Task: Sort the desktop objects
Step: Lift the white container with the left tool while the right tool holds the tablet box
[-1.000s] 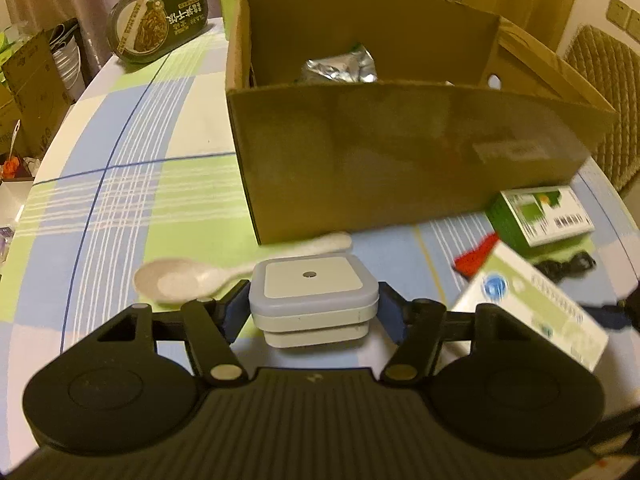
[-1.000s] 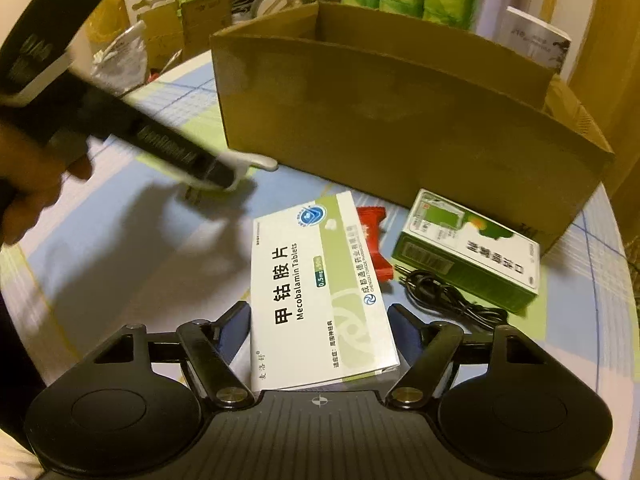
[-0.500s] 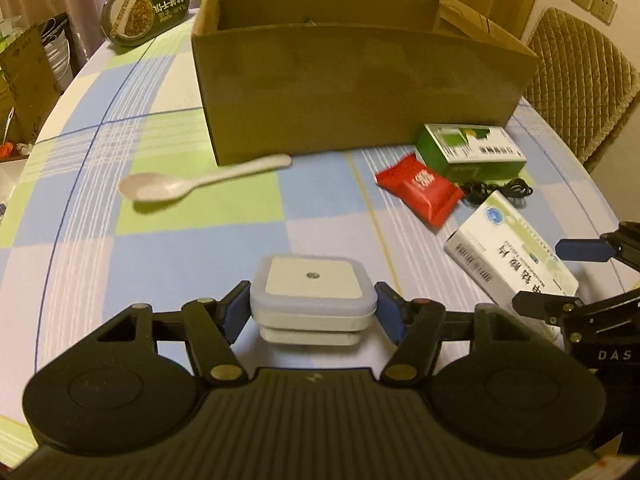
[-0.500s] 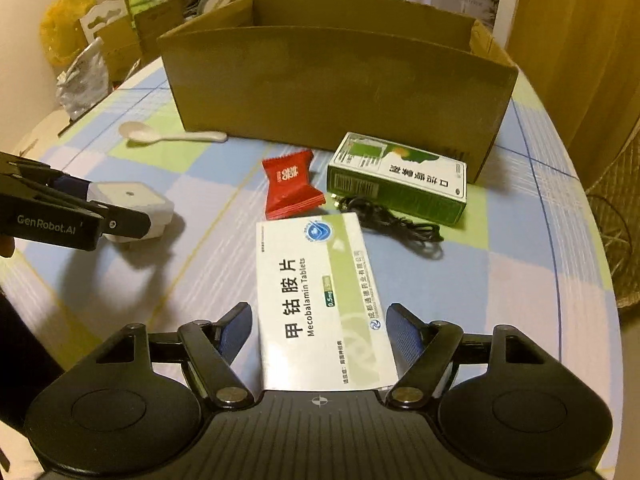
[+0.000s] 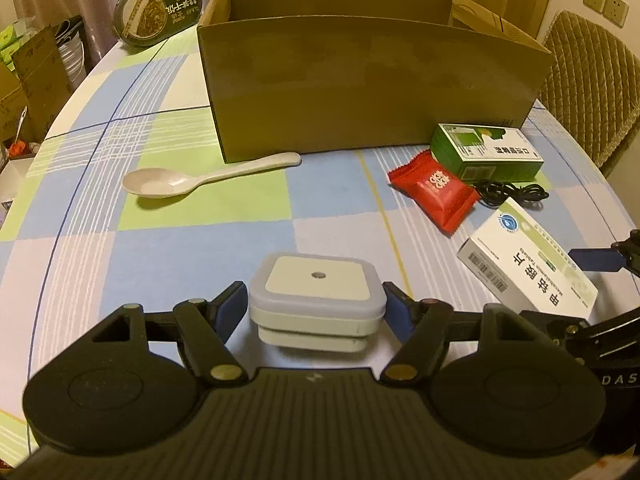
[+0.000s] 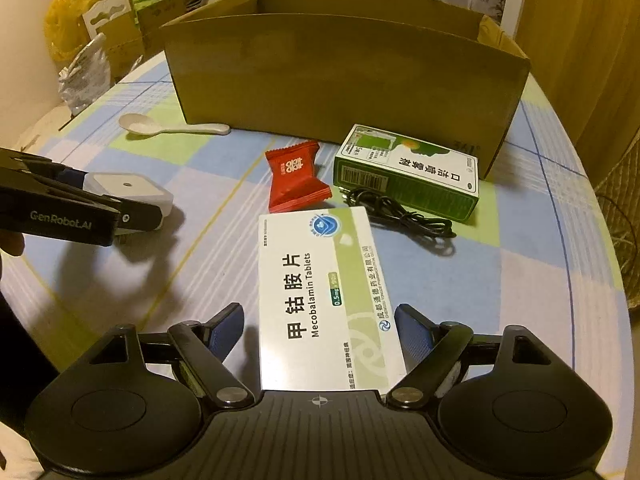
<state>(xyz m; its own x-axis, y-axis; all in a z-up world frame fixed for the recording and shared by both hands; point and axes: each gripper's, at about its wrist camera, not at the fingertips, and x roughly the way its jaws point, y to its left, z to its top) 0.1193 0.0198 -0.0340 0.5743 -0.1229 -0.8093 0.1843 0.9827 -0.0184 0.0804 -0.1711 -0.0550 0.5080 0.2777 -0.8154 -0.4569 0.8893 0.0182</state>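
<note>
My left gripper (image 5: 316,306) is shut on a small square white night-light plug (image 5: 318,300) and holds it just above the tablecloth; both also show at the left of the right wrist view (image 6: 128,192). My right gripper (image 6: 320,322) is open, its fingers on either side of the white Mecobalamin tablet box (image 6: 324,296), which lies flat on the table and also shows in the left wrist view (image 5: 528,268). The open cardboard box (image 5: 368,76) stands at the back. A white spoon (image 5: 200,176), red candy packet (image 5: 434,190), green box (image 5: 486,154) and black cable (image 5: 508,194) lie before it.
A green oval tin (image 5: 158,10) leans at the table's far left. A padded chair (image 5: 592,84) stands beyond the right edge. Cartons and bags (image 6: 100,48) crowd the floor at the left. The round table's edge (image 6: 592,240) curves close on the right.
My left gripper has pulled back from the cardboard box toward the near side of the table, still holding the night-light. My right gripper has backed off slightly, staying open around the tablet box.
</note>
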